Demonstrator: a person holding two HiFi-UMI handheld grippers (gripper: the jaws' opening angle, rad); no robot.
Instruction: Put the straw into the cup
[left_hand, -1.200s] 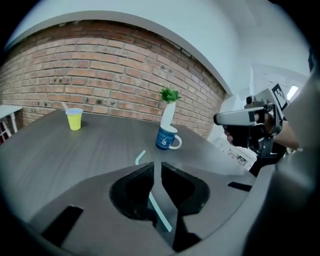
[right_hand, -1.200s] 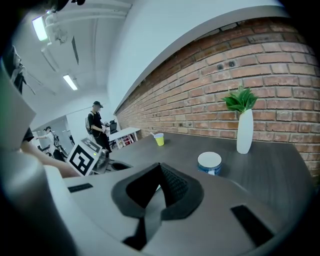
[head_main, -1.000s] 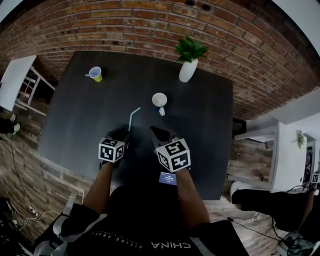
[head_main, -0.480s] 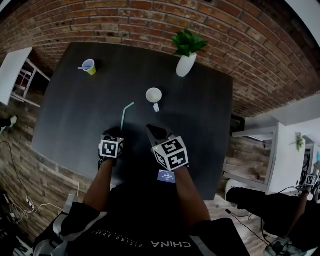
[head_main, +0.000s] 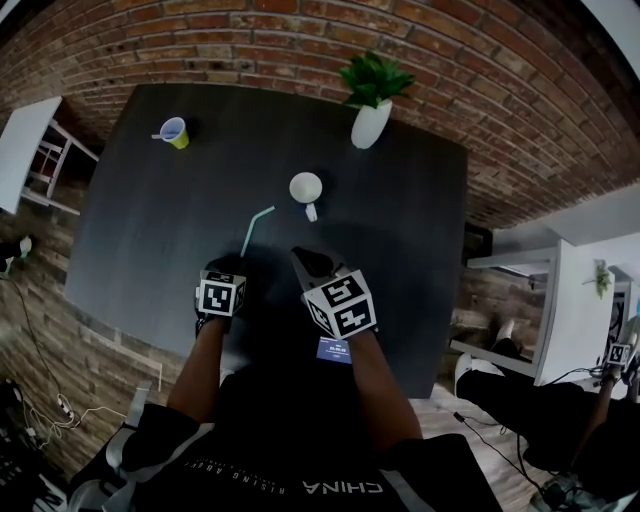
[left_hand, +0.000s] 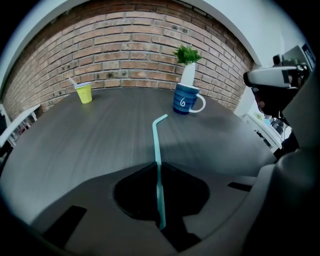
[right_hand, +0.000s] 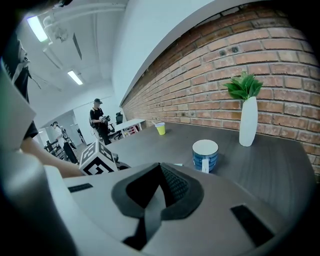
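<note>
A pale teal bendy straw (head_main: 255, 225) lies on the dark table (head_main: 150, 230), its bent tip pointing towards the blue mug (head_main: 306, 188). My left gripper (head_main: 236, 260) is low over the straw's near end. In the left gripper view the straw (left_hand: 156, 140) runs straight between the closing jaws, and the tips of my left gripper (left_hand: 157, 164) pinch it. The mug (left_hand: 185, 98) stands upright beyond it. My right gripper (head_main: 305, 258) hovers beside the left one, short of the mug (right_hand: 205, 155); its jaws (right_hand: 161, 166) meet with nothing between them.
A yellow cup (head_main: 175, 132) stands at the table's far left corner. A white vase with a green plant (head_main: 370, 120) is behind the mug by the brick wall. White tables (head_main: 30, 150) flank the dark one. People (right_hand: 100, 125) stand far off.
My left gripper has sunk a little onto the straw's near end. The head view has shifted, so the mug and straw sit slightly further left. The right gripper has barely moved.
</note>
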